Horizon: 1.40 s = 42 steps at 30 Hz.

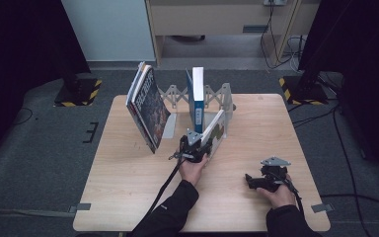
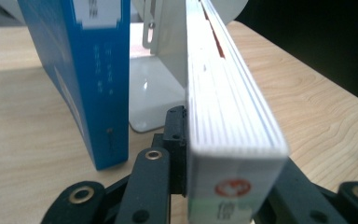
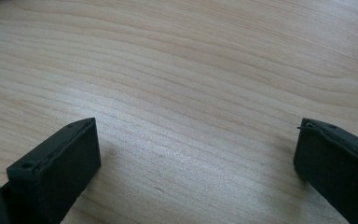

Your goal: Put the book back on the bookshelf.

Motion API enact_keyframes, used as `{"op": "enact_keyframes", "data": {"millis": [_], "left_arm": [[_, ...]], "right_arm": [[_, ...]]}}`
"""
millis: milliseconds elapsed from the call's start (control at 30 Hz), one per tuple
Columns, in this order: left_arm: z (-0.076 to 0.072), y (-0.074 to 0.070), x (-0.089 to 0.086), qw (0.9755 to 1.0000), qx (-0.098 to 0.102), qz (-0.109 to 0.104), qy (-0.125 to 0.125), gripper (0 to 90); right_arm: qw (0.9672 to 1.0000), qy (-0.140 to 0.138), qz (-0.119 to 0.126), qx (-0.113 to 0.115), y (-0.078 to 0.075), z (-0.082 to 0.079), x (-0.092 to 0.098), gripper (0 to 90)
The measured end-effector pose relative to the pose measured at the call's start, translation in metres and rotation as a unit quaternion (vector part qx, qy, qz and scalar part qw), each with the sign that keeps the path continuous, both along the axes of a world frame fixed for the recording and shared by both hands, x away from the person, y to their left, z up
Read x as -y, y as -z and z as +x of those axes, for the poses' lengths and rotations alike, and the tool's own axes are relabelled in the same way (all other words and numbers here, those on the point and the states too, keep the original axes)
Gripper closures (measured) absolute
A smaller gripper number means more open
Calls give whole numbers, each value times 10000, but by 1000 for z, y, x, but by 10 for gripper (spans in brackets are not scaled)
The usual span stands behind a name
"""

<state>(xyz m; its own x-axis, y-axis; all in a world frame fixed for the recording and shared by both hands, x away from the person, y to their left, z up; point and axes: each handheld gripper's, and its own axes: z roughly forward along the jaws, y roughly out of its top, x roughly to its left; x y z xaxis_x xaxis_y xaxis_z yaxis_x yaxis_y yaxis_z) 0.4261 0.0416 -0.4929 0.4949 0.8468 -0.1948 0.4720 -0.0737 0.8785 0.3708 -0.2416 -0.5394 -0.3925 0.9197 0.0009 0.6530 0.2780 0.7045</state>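
Left gripper (image 1: 196, 146) jaws clamp the white book (image 2: 228, 116) by its near end; its long axis runs away from them toward the rack (image 1: 212, 95). Right gripper (image 1: 266, 177) jaws gape, empty.

right tool (image 3: 196, 163) | jaws wide apart, nothing between | over bare wooden table (image 3: 191, 70)

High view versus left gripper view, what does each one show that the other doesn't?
High view alone: the dark-covered books leaning at the rack's left end, and the right tongs resting on the table. Left gripper view alone: the white book's page edges and red logo, clamped between the left tongs. Both: the upright blue book, the white book, the wooden table.
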Motion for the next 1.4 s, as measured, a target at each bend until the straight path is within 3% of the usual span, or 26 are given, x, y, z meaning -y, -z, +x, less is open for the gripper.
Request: {"op": "enact_keyframes", "data": {"millis": [367, 467, 800, 1067, 1200, 1400], "left_arm": [[-1, 6, 0, 10000, -5, -18, -37, 748], [2, 6, 1, 9999, -38, -83, -95, 748], [13, 3, 10, 9997, -4, -5, -256, 747], [13, 4, 8, 10000, 17, 42, 24, 680], [5, 3, 0, 9997, 49, 77, 216, 637], [-10, 4, -14, 9994, 124, -13, 318, 705]], "right_arm": [[10000, 4, 5, -2, 0, 0, 0, 7], [10000, 5, 5, -3, 0, 0, 0, 7], [10000, 5, 7, -4, 0, 0, 0, 7], [10000, 5, 9, -5, 0, 0, 0, 6], [10000, 5, 10, -5, 0, 0, 0, 6], [10000, 6, 9, -6, 0, 0, 0, 6]]}}
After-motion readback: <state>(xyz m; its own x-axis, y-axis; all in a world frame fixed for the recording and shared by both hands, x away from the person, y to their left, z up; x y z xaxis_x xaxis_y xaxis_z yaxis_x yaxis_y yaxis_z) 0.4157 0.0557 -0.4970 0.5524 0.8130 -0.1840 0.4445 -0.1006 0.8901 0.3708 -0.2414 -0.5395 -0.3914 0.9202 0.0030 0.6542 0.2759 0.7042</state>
